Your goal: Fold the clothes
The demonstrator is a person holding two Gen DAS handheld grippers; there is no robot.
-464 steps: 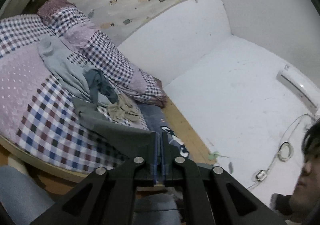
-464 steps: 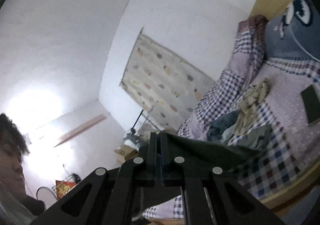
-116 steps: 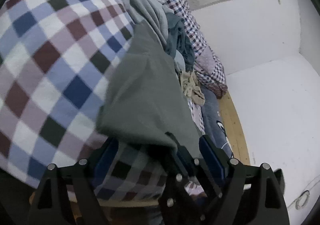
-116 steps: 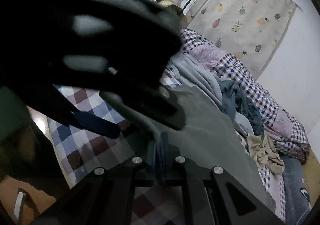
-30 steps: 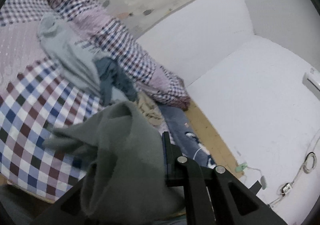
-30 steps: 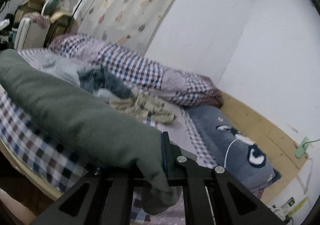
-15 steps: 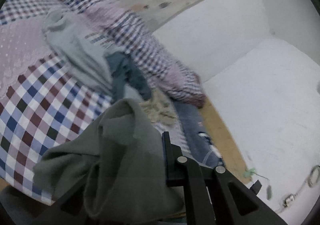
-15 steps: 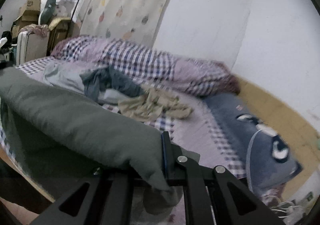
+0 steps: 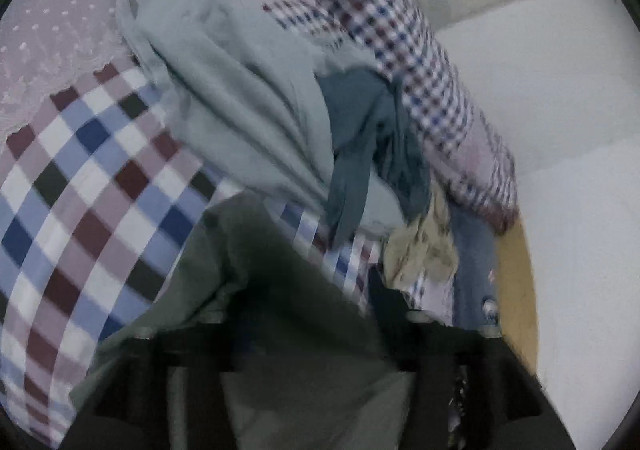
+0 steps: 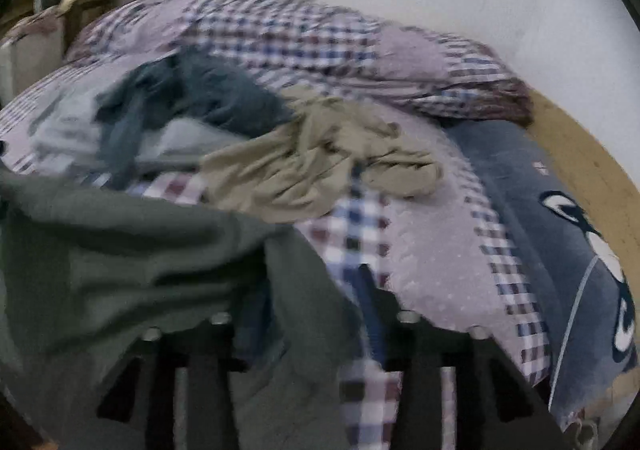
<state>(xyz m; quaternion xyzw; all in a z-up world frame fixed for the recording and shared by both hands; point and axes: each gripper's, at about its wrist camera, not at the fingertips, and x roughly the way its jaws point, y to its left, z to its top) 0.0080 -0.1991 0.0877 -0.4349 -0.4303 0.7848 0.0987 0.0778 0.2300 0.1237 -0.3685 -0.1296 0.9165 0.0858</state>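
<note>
— Both claws, left (image 9: 304, 314) and right (image 10: 316, 314), stand with fingers spread; the green garment (image 10: 132, 262) drapes loosely over and between them, not pinched.
— How does it look?
— Dull green, rumpled, bunched in folds, lying on the bed (image 9: 76, 185) at its near edge, just before the clothes pile (image 9: 248, 89).
— Anything unclear?
— Motion blur; cloth hides the left fingers.

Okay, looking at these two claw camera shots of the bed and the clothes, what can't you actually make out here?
- Left wrist view: the left claw is draped by the dark green garment; whether it still pinches the cloth is hidden.
- Right wrist view: the right claw looks spread, but the green garment covers its left finger.
- Both views: motion blur smears the khaki garment, so what kind it is cannot be told.
- The navy pillow print is cut off by the edge.
</note>
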